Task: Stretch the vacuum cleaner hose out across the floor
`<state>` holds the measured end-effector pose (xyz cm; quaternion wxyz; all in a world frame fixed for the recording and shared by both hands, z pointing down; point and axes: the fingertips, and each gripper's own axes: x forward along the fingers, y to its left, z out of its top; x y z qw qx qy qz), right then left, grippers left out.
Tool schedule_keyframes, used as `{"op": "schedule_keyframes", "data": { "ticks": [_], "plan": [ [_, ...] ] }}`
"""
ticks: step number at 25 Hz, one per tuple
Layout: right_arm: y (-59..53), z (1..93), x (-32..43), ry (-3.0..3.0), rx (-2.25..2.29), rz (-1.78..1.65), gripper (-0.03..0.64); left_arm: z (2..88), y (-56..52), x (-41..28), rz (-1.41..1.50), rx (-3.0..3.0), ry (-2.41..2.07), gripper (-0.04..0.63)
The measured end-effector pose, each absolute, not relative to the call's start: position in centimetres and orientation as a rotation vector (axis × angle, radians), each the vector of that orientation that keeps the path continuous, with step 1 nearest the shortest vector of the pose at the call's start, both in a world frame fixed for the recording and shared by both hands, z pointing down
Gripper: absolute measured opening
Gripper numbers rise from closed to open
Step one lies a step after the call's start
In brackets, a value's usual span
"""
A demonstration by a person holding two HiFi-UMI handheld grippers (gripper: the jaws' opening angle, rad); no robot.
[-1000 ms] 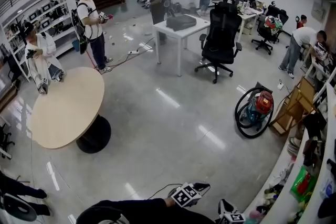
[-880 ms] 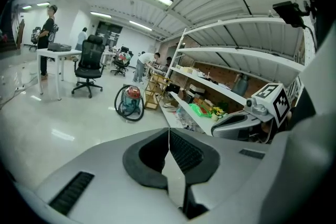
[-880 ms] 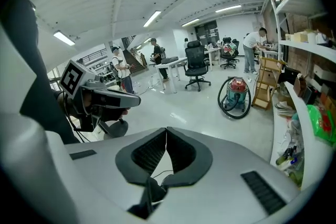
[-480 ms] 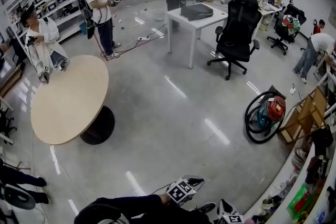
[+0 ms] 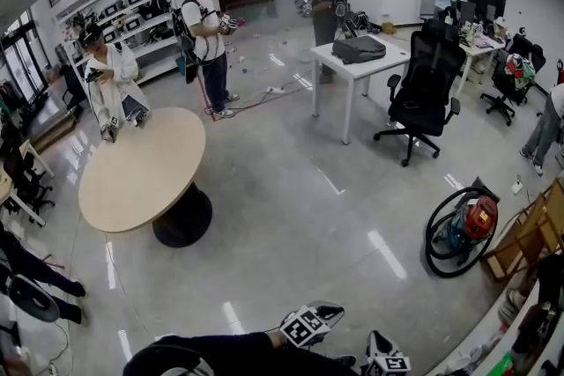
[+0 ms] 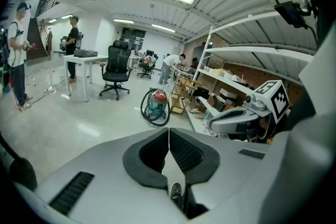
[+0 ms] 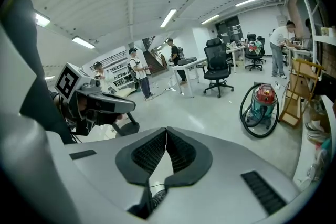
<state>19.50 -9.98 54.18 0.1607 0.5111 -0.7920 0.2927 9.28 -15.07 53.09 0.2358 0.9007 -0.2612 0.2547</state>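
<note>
A teal vacuum cleaner with a red lid (image 5: pixel 471 227) stands on the floor at the right, its black hose (image 5: pixel 438 226) coiled round it. The same vacuum cleaner (image 6: pixel 156 104) shows far ahead in the left gripper view, and the vacuum cleaner (image 7: pixel 261 103) shows again in the right gripper view. My left gripper (image 5: pixel 328 310) and right gripper (image 5: pixel 381 344) are at the bottom edge of the head view, several steps from the machine. Both are shut with nothing between the jaws; left gripper (image 6: pixel 168 130), right gripper (image 7: pixel 167 130).
A round wooden table (image 5: pixel 141 167) stands at the left, a white desk (image 5: pixel 359 57) and a black office chair (image 5: pixel 426 84) further back. Several people stand around the room. A wooden rack (image 5: pixel 529 232) and cluttered shelves (image 5: pixel 520 330) line the right wall beside the vacuum.
The head view has swung: the vacuum cleaner, table and desk have slid to the right and down in the picture. Both grippers stay at the bottom edge, still shut.
</note>
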Motion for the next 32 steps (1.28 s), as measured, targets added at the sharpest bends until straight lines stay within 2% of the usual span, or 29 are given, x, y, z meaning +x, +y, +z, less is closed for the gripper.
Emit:
{"op": "schedule_keyframes", "data": {
  "ticks": [6,19,32],
  "plan": [
    [-11.3,54.1,28.3,-2.308,1.457,0.826,0.012,51.1,-15.0,19.1,0.700,2.523,-0.729,0.021],
    [-14.6,56.2,37.9,-2.266,1.514,0.932,0.012,52.4,-19.3,28.4,0.788,2.510,-0.665,0.020],
    [-29.3,54.6,44.1,-1.981,1.779,0.921,0.012,53.0,-36.9,35.9,0.716,2.622,-0.315,0.021]
  ]
}}
